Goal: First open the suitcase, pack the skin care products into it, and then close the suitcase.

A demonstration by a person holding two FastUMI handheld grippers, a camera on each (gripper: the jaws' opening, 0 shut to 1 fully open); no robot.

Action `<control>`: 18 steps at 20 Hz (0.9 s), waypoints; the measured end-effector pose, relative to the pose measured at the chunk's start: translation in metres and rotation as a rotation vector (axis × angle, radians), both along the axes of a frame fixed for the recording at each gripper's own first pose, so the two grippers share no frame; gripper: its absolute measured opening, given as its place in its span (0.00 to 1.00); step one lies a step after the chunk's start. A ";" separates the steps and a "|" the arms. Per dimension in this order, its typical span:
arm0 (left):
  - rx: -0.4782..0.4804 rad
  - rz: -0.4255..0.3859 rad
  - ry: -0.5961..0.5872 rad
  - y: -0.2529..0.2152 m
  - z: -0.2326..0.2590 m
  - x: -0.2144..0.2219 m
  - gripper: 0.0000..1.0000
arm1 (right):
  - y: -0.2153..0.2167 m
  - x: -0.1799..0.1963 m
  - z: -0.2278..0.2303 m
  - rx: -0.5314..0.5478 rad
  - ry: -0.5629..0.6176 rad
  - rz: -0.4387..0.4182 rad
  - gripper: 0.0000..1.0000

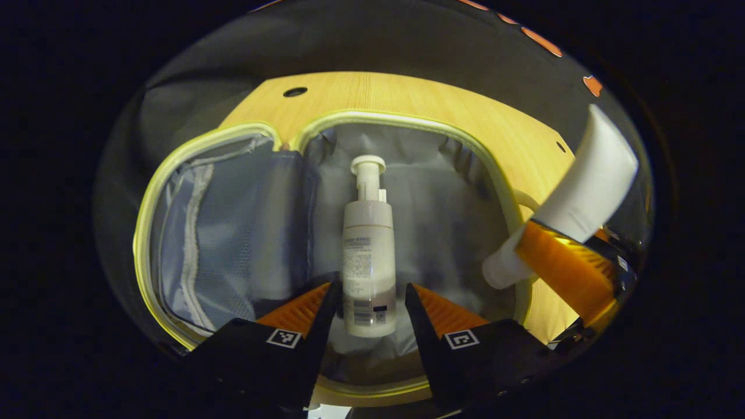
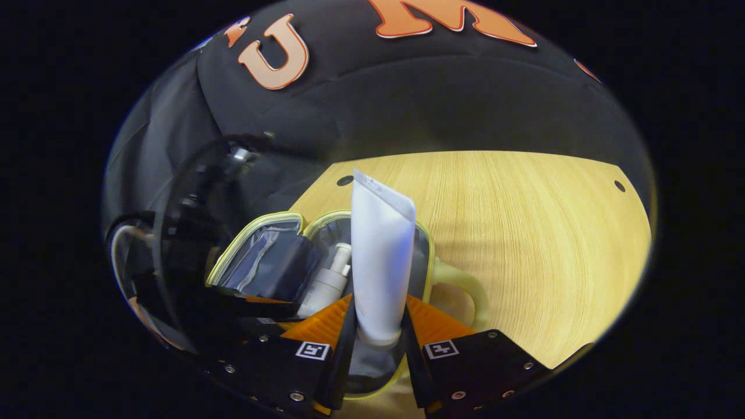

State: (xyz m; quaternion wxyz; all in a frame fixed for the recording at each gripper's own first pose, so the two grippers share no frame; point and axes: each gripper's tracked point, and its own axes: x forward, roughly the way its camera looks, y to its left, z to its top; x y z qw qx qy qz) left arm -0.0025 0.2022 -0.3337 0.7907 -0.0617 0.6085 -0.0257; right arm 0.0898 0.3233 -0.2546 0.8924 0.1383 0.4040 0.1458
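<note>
The suitcase (image 1: 145, 233) lies open on the wooden table, with a yellow-green rim and grey lining. A white pump bottle (image 1: 368, 244) lies flat in its right half, nozzle pointing away. My left gripper (image 1: 371, 291) is open, one finger on each side of the bottle's base with a small gap on both sides. My right gripper (image 2: 378, 326) is shut on a white tube (image 2: 381, 262), cap end down between the fingers, held above the suitcase's (image 2: 256, 224) right half. In the left gripper view the tube (image 1: 588, 180) and right gripper (image 1: 573, 235) hang over the case's right rim.
The left half of the case has a grey mesh pocket (image 1: 227, 233). A pale handle (image 2: 465, 285) sticks out from the case's right side. Bare wooden table (image 2: 524, 233) extends to the right, with small holes near its far edge. The left gripper's dark body (image 2: 186, 250) sits close at left.
</note>
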 end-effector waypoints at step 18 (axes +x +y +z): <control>0.326 0.331 -0.327 0.164 0.120 -0.029 0.83 | 0.002 -0.011 -0.043 -0.060 0.405 -0.140 0.41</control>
